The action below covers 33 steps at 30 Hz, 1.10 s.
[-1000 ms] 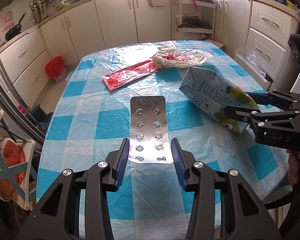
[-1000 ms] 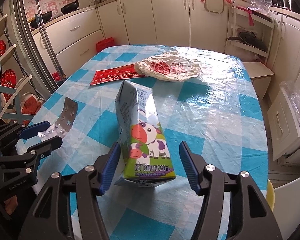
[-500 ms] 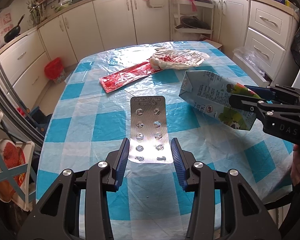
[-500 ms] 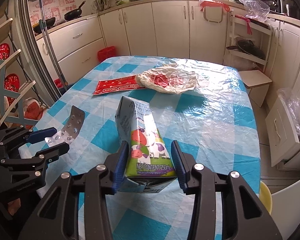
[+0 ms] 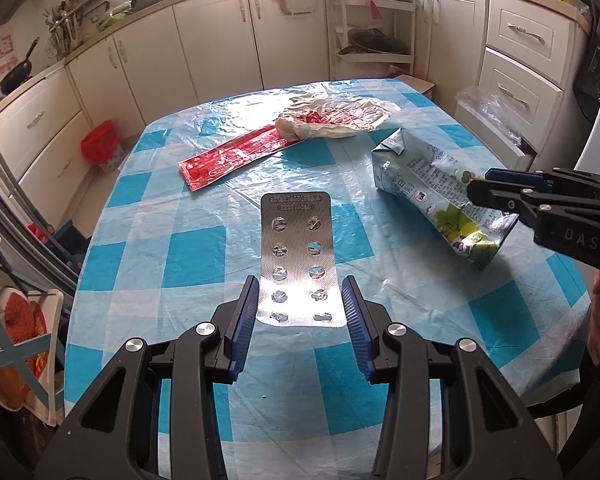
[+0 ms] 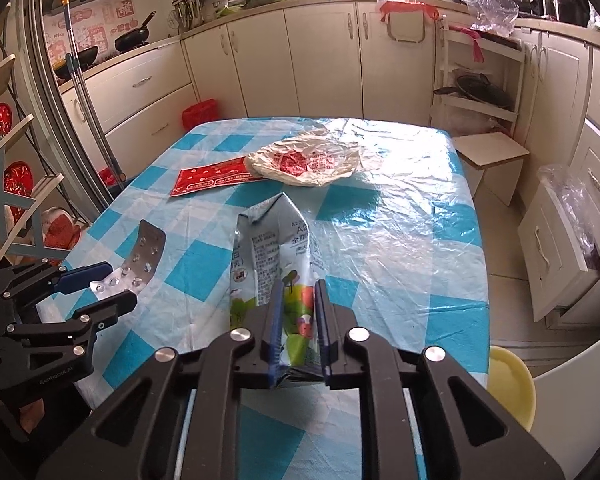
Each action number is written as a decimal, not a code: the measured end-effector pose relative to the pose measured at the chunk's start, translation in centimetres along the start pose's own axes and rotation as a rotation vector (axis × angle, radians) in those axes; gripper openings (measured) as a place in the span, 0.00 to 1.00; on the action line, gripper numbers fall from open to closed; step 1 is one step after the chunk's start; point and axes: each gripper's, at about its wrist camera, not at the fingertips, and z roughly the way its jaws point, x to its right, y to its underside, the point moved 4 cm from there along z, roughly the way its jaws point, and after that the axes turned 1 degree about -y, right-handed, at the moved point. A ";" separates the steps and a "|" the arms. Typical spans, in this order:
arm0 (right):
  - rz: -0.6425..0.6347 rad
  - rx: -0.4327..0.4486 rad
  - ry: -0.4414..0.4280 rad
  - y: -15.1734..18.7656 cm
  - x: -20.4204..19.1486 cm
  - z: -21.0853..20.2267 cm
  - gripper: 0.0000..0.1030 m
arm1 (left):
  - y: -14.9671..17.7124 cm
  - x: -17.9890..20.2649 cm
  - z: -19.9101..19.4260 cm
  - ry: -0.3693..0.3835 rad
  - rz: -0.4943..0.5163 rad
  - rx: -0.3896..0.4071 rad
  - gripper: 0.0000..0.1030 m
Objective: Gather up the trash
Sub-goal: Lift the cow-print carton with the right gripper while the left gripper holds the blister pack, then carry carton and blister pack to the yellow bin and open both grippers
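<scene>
Since a second earlier, the milk carton [image 6: 272,264] had been squeezed flat and lifted off the checked table [image 5: 188,252], the right gripper [image 6: 298,320] closing on its lower end. The blister pack [image 5: 298,256] was held by its near end between the left gripper [image 5: 300,312] pads, jutting above the cloth.

Two close wrist views, both facing down over one table [image 5: 148,216].
</scene>
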 end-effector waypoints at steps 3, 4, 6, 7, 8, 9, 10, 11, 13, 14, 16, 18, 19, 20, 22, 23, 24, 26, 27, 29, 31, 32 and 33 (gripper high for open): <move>-0.001 -0.005 0.008 0.0 -0.1 0.4 0.56 | 0.1 0.2 0.1 0.004 0.002 -0.002 0.39; 0.002 -0.012 0.007 0.0 -0.2 0.8 0.56 | 0.2 0.3 0.1 0.005 0.003 -0.004 0.39; 0.012 -0.036 0.003 0.1 0.0 1.6 0.58 | 0.3 0.2 0.1 0.006 0.004 -0.005 0.39; 0.018 -0.044 0.000 0.2 -0.1 2.0 0.63 | 0.3 0.1 0.1 0.007 0.001 -0.005 0.39; 0.016 -0.048 0.007 0.2 -0.1 2.2 0.65 | 0.2 0.0 0.1 0.007 -0.002 -0.004 0.39; 0.008 -0.050 0.015 0.1 -0.3 2.5 0.65 | 0.2 -0.1 0.1 0.007 -0.006 -0.003 0.39; -0.001 -0.055 0.024 0.2 -0.4 2.8 0.66 | 0.2 -0.2 0.1 0.008 -0.008 -0.003 0.39; -0.010 -0.063 0.030 0.3 -0.5 3.2 0.67 | 0.1 -0.3 0.1 0.008 -0.011 -0.002 0.39; -0.028 -0.089 0.039 0.5 -0.9 3.9 0.67 | 0.1 -0.4 0.0 0.010 -0.015 0.000 0.39; -0.032 -0.086 0.035 0.4 -1.0 3.9 0.67 | 0.1 -0.5 0.0 0.011 -0.016 0.001 0.39; -0.027 -0.069 0.004 0.2 -1.2 3.7 0.56 | 0.1 -0.6 0.0 0.011 -0.018 0.000 0.39; -0.007 -0.070 -0.018 0.2 -1.1 3.7 0.43 | 0.1 -0.6 0.1 0.011 -0.020 -0.002 0.39; -0.009 -0.061 -0.021 0.1 -1.1 3.5 0.43 | 0.1 -0.6 0.1 0.012 -0.021 -0.001 0.39; -0.011 -0.051 -0.021 0.0 -1.2 3.3 0.43 | 0.0 -0.6 0.1 0.012 -0.021 0.000 0.39; -0.011 -0.025 -0.024 -0.2 -1.2 2.4 0.43 | -0.1 -0.6 0.0 0.014 -0.023 0.003 0.39; -0.009 -0.013 -0.025 -0.3 -1.1 2.0 0.43 | -0.2 -0.6 -0.1 0.015 -0.023 0.005 0.39; -0.007 -0.002 -0.024 -0.5 -1.1 1.7 0.43 | -0.3 -0.5 -0.1 0.016 -0.022 0.007 0.39; -0.006 0.018 -0.016 -0.5 -0.8 0.7 0.43 | -0.4 -0.3 -0.3 0.019 -0.018 0.011 0.39; -0.005 0.028 -0.009 -0.6 -0.6 0.3 0.43 | -0.5 -0.1 -0.3 0.022 -0.016 0.013 0.39; 0.004 0.045 -0.001 -0.5 0.0 -0.6 0.43 | -0.6 0.2 -0.4 0.028 -0.012 0.015 0.39; 0.018 0.064 0.006 -0.5 0.6 -1.7 0.43 | -0.7 0.6 -0.6 0.035 -0.005 0.018 0.39; 0.022 0.074 0.012 -0.5 0.8 -2.1 0.42 | -0.8 0.9 -0.7 0.039 -0.001 0.021 0.39; 0.024 0.086 0.020 -0.5 1.1 -2.8 0.42 | -0.9 1.2 -0.8 0.043 0.005 0.023 0.39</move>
